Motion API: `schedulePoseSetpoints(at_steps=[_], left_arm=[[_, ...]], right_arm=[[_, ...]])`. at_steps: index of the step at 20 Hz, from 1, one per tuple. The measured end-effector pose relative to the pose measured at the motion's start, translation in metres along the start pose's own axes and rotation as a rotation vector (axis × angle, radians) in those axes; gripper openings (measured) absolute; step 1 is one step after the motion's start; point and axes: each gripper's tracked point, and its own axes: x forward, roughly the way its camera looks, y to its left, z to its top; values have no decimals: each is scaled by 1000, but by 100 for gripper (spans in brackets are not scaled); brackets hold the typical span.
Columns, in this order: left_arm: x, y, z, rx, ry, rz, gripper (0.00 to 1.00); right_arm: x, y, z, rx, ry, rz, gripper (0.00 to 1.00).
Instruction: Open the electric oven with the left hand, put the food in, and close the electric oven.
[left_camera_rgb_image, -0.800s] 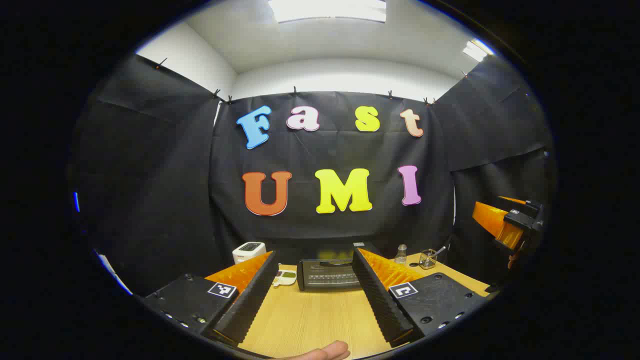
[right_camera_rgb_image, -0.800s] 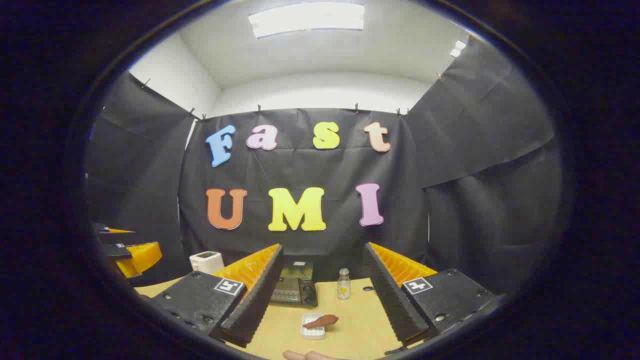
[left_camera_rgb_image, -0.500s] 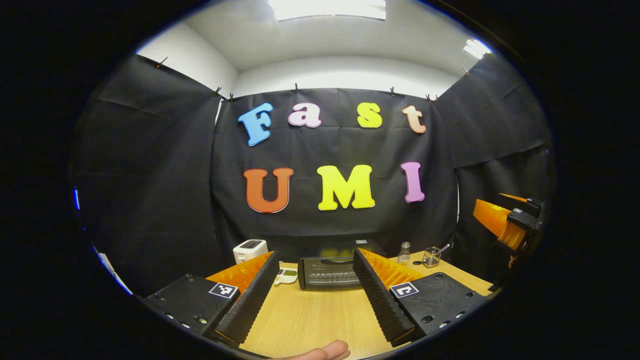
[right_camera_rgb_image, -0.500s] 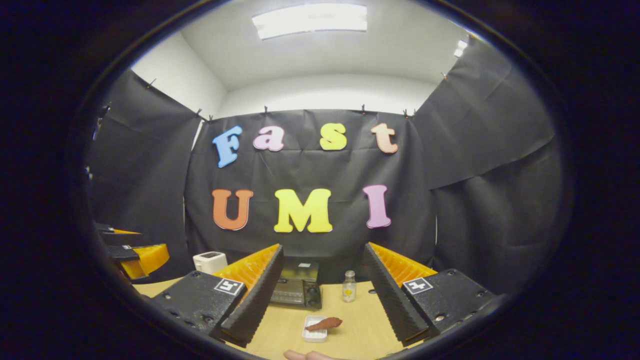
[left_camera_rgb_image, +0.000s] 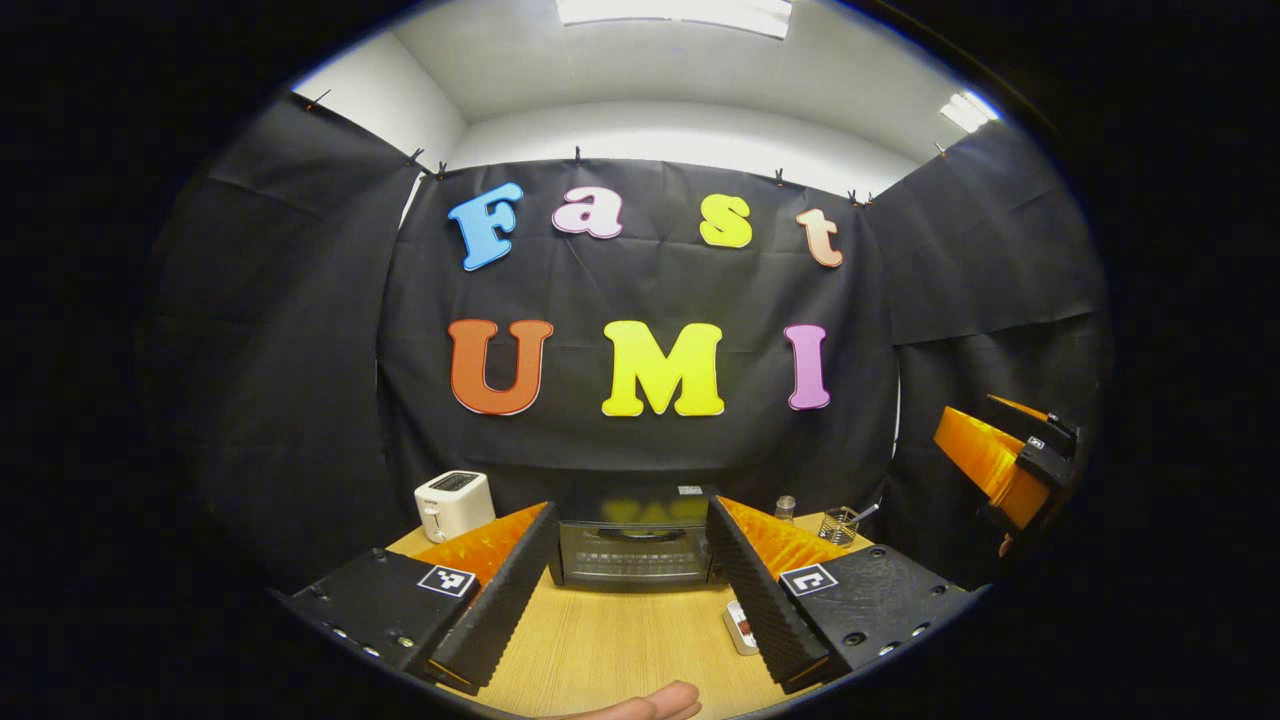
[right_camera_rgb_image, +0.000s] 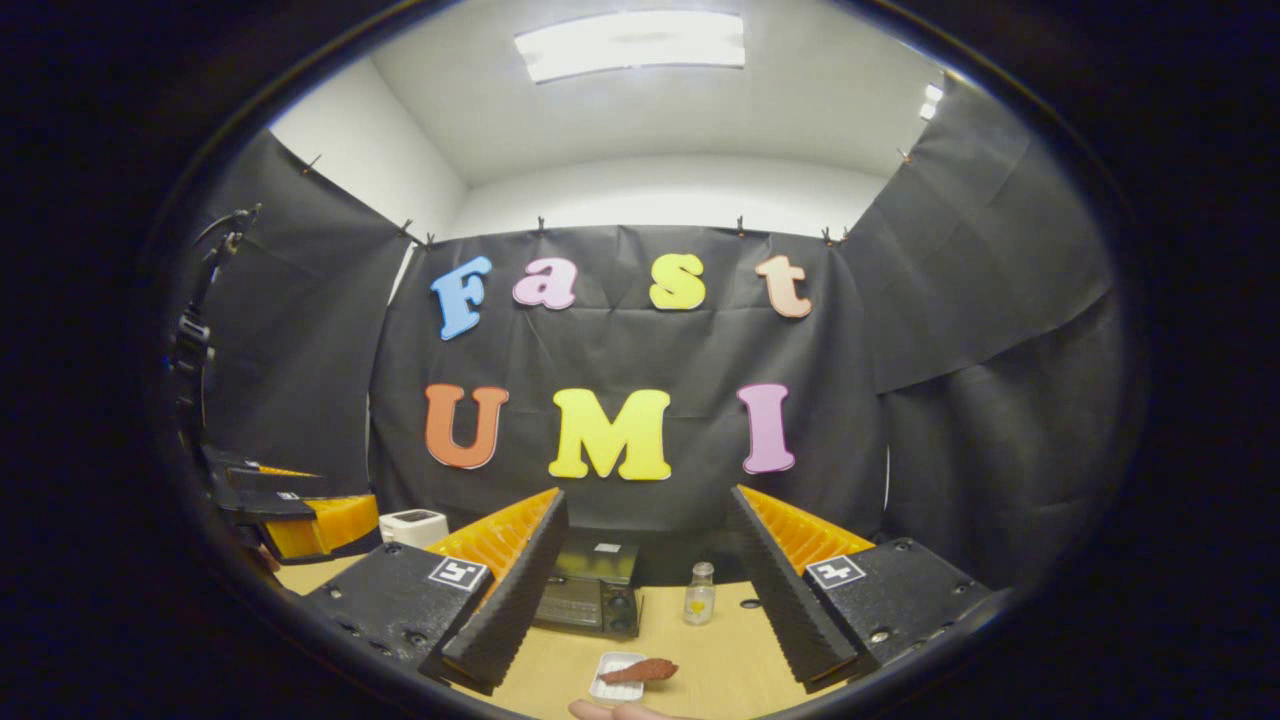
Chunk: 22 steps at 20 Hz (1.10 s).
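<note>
The black electric oven (left_camera_rgb_image: 632, 548) stands at the back of the wooden table (left_camera_rgb_image: 610, 645) with its door closed. My left gripper (left_camera_rgb_image: 630, 508) is open, well short of the oven, which sits framed between its fingers. In the right gripper view the oven (right_camera_rgb_image: 590, 592) is left of centre. In front of it a brown piece of food (right_camera_rgb_image: 640, 670) lies on a small white tray (right_camera_rgb_image: 606, 690). My right gripper (right_camera_rgb_image: 645, 495) hangs open above the table, nothing between its fingers. The left gripper (right_camera_rgb_image: 295, 510) shows far left there.
A white toaster (left_camera_rgb_image: 452, 503) stands left of the oven. A small glass bottle (right_camera_rgb_image: 699, 592) and a wire cup (left_camera_rgb_image: 840, 523) stand to its right. The other gripper (left_camera_rgb_image: 1005, 465) hovers at far right. A fingertip (left_camera_rgb_image: 645, 703) shows at the bottom edge.
My left gripper has swung so the oven now sits centred between its fingers and looks a little nearer. The right gripper has drifted slightly; the tray sits lower in its view.
</note>
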Motion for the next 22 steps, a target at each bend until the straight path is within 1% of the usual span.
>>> schedulePoseSetpoints(at_steps=[4, 8, 9, 10, 11, 12, 13, 14, 19, 20, 21, 22], left_arm=[[50, -9, -15, -4, 41, -14, 95], [108, -25, -31, 23, 58, -35, 95], [123, -30, -43, 29, 79, -41, 95], [137, -34, -55, 39, 109, -40, 95], [150, -36, -67, 47, 138, -34, 95], [164, -37, -79, 52, 164, -33, 95], [178, -39, -90, 51, 191, -33, 95], [191, -39, -102, 51, 217, -34, 95], [241, -21, -155, 47, 338, -3, 96], [248, -19, -163, 42, 346, -3, 96], [255, -16, -170, 40, 361, -4, 96], [261, -13, -177, 41, 377, 1, 96]], right_arm=[[20, -22, -10, 7, 20, -11, 100], [29, -55, -14, 12, 17, -47, 100], [30, -60, -15, 12, 18, -48, 96], [32, -65, -17, 9, 19, -51, 96], [31, -73, -20, 4, 22, -57, 100], [31, -81, -23, 0, 25, -64, 96], [32, -89, -25, -2, 25, -73, 96], [32, -98, -28, -7, 31, -80, 100], [37, -137, -48, 36, 74, -120, 100], [39, -143, -52, 39, 77, -126, 96], [39, -150, -53, 38, 77, -136, 96], [39, -156, -55, 38, 75, -142, 100]])
